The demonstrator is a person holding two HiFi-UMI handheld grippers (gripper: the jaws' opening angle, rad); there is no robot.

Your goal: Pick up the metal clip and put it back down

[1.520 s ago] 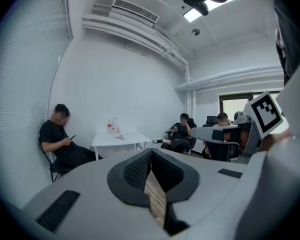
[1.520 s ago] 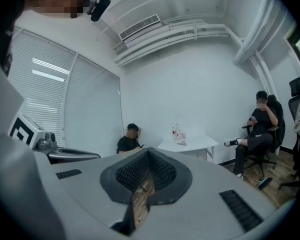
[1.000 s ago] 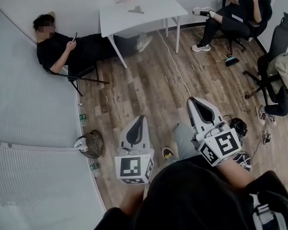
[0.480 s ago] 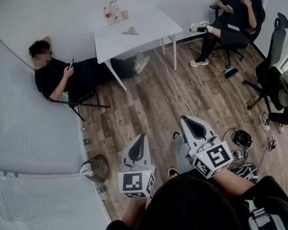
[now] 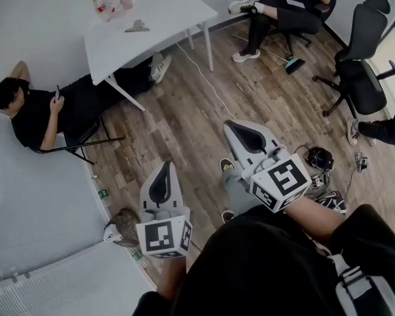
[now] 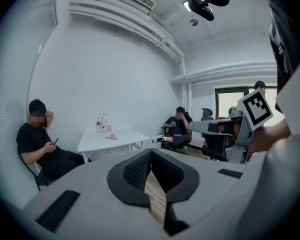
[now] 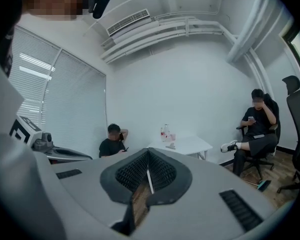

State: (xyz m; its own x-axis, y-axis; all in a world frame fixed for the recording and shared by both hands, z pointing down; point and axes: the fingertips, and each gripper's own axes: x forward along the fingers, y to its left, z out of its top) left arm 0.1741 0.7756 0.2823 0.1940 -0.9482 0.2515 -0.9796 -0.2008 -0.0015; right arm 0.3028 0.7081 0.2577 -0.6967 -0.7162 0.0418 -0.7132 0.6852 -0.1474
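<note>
The metal clip [image 5: 137, 26] lies on the white table [image 5: 164, 15] far across the room. It shows small in the left gripper view [image 6: 111, 137] and the right gripper view [image 7: 170, 146]. My left gripper [image 5: 164, 166] and right gripper [image 5: 230, 124] are held out over the wooden floor, well short of the table, and both point toward it. The left gripper [image 6: 151, 154] has its pads together with nothing between them. The right gripper [image 7: 147, 156] is likewise shut and empty.
Bottles [image 5: 108, 2] stand at the table's far end. One person [image 5: 33, 114] sits against the wall left of the table, another [image 5: 283, 8] on a chair to its right. An office chair [image 5: 359, 61], a white cable [image 5: 207, 84], cable clutter [image 5: 319, 160] and a bag [image 5: 122, 224] occupy the floor.
Both grippers and the head view have travelled across the floor. The table and the seated person have slid left in the head view. Both grippers stay shut.
</note>
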